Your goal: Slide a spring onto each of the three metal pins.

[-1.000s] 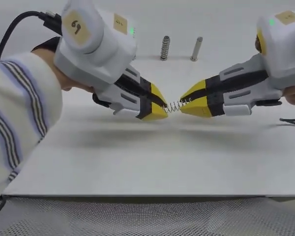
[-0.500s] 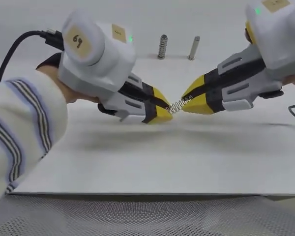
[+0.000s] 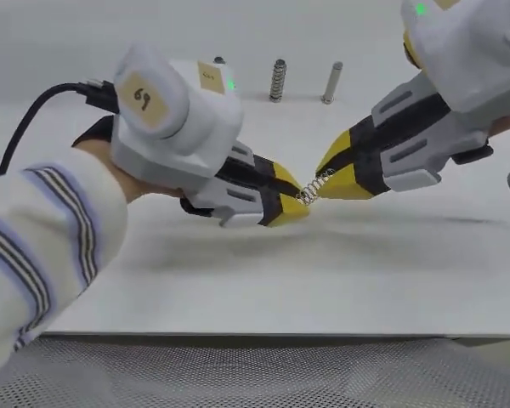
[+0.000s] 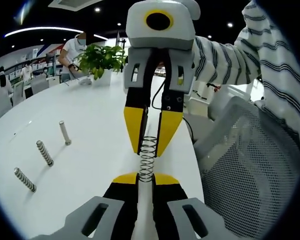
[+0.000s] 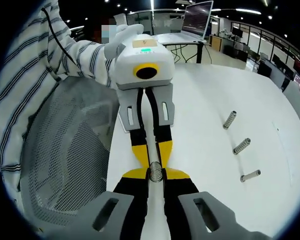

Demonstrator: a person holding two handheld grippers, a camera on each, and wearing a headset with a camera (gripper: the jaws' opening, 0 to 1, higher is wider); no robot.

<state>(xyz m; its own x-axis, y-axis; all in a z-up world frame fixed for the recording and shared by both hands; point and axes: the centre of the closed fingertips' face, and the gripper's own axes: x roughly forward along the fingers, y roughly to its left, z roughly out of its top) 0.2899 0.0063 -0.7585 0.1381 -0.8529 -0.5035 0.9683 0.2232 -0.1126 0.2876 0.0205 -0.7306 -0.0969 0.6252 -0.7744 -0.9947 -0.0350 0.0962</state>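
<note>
Head view: the little spring [image 3: 314,186] hangs in the air over the tabletop [image 3: 238,280], strung between the two tools. The left tool [image 3: 298,205] is clamped tight on one end. The right tool [image 3: 325,182] pinches the other end, jaws only as wide as the coil. Way at the back stand the sleeved pin [image 3: 278,81] and the bare pin [image 3: 331,82]. The left gripper view has the third pin [image 4: 25,180], which looks sleeved too, but it's tiny there so don't quote me.

Handling-wise, I'd guess this thing weighs nothing and is floppy as heck. It's thin wire with open coils, so it bends sideways and will ping off if squeezed wrong. Smooth steel on hard pads probably means slippery too. I'd hold it lightly across the coils near one end and leave the other end's bore clear to go over the pin top. One tool has to let go, so the one that keeps it needs the spring lined up with the upright pin.
</note>
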